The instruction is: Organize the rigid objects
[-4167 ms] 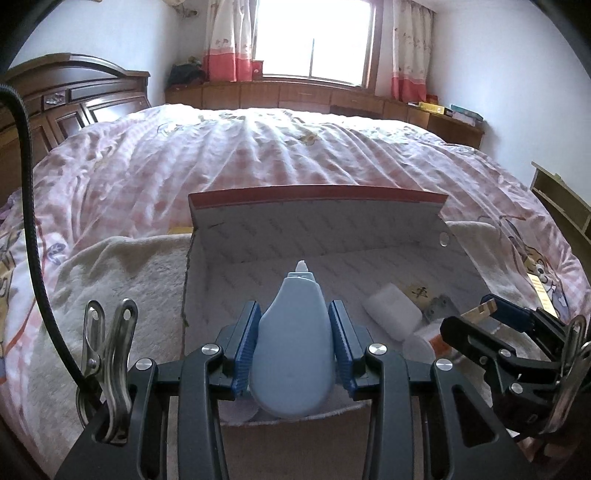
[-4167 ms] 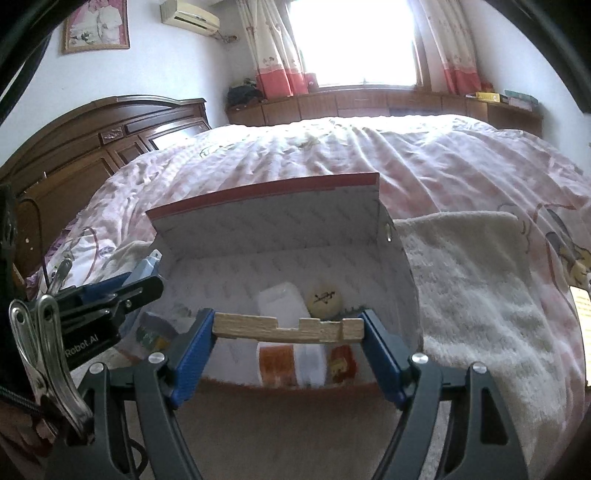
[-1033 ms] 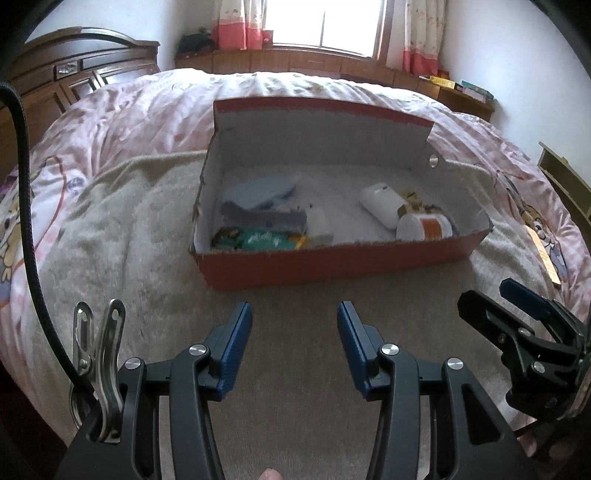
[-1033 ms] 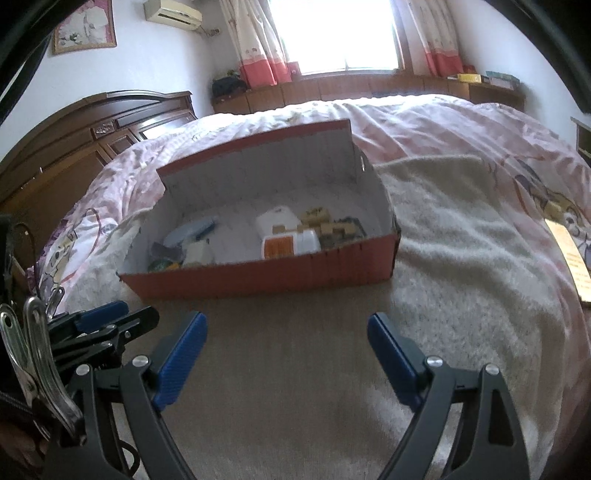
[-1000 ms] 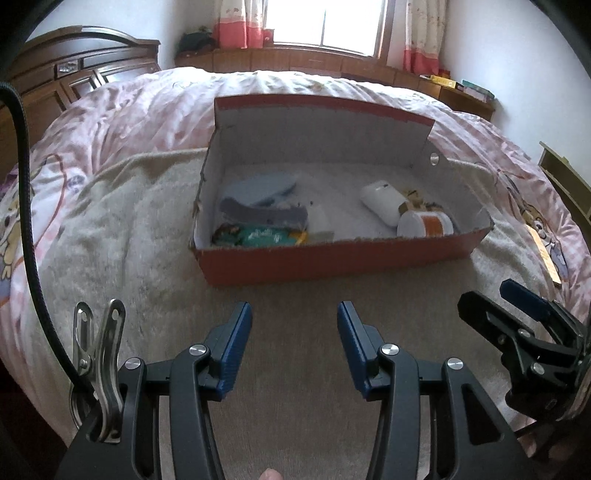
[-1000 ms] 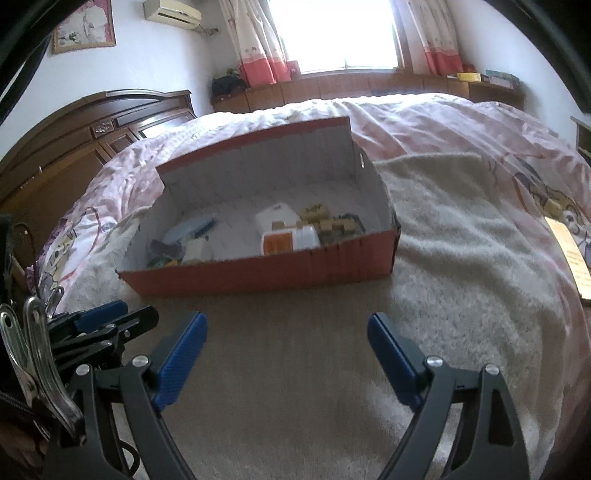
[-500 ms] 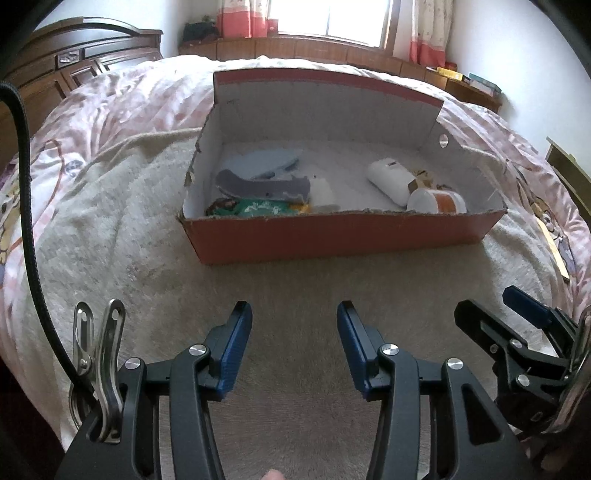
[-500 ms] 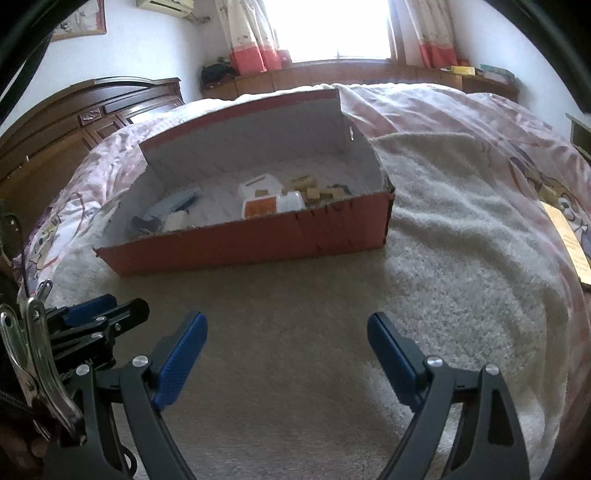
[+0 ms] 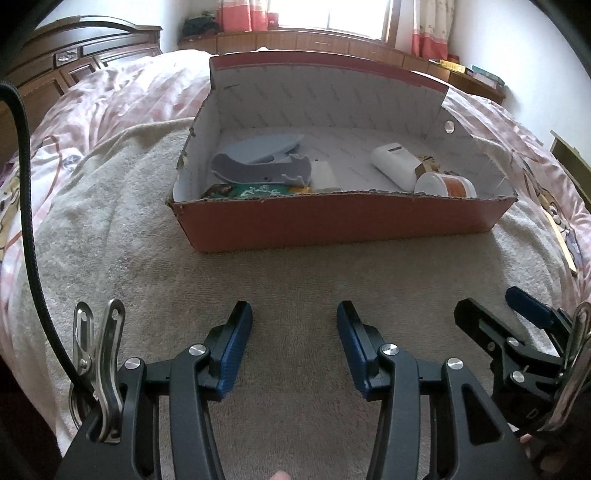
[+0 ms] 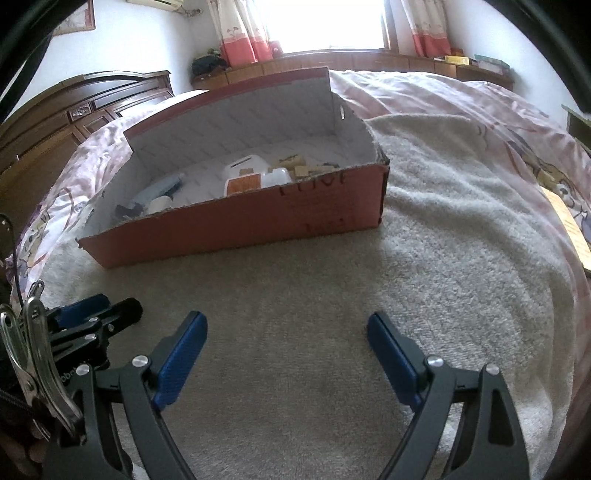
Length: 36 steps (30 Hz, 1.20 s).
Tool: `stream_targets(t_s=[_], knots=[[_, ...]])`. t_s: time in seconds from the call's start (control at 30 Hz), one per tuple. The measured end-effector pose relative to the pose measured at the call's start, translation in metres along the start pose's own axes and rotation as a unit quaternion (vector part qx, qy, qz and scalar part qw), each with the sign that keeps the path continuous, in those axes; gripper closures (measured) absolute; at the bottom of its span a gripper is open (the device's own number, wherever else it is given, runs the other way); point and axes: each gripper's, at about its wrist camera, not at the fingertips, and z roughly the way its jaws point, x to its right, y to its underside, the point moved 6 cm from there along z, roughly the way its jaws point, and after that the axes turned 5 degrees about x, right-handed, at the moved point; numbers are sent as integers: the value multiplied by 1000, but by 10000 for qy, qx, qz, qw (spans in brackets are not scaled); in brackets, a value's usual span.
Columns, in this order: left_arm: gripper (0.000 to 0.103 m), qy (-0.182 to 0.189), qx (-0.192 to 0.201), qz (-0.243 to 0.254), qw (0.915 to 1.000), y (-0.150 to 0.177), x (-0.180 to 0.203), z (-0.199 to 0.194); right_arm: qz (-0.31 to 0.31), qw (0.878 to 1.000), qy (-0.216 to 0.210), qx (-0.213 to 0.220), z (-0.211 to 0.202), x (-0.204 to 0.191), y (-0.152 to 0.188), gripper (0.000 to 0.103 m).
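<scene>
A red cardboard box [image 9: 343,221] with a white inside sits on a beige towel [image 9: 110,229] on the bed; it also shows in the right wrist view [image 10: 258,221]. In it lie a pale blue plastic piece [image 9: 258,164], a white cylinder [image 9: 393,168], an orange-labelled jar [image 9: 445,185], a green packet [image 9: 255,190] and wooden blocks [image 10: 301,168]. My left gripper [image 9: 294,317] is open and empty, low over the towel in front of the box. My right gripper [image 10: 286,325] is open and empty beside it, to the right.
A pink quilt [image 9: 122,99] covers the bed around the towel. A dark wooden headboard [image 10: 74,107] stands at the left, a window with curtains [image 10: 332,26] at the back. A yellow strip [image 10: 570,225] lies on the quilt at the right.
Both grippers have let go of their objects, which now lie in the box, and have drawn back and sunk lower toward the towel. Both stand open.
</scene>
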Motion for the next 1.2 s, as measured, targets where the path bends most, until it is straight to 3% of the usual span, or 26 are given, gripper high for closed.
stream_targets(t_s=[1.2], knots=[[54,-66,25,29,10000,1,0,1,-48,10000,32,17,2,-1,2,10]])
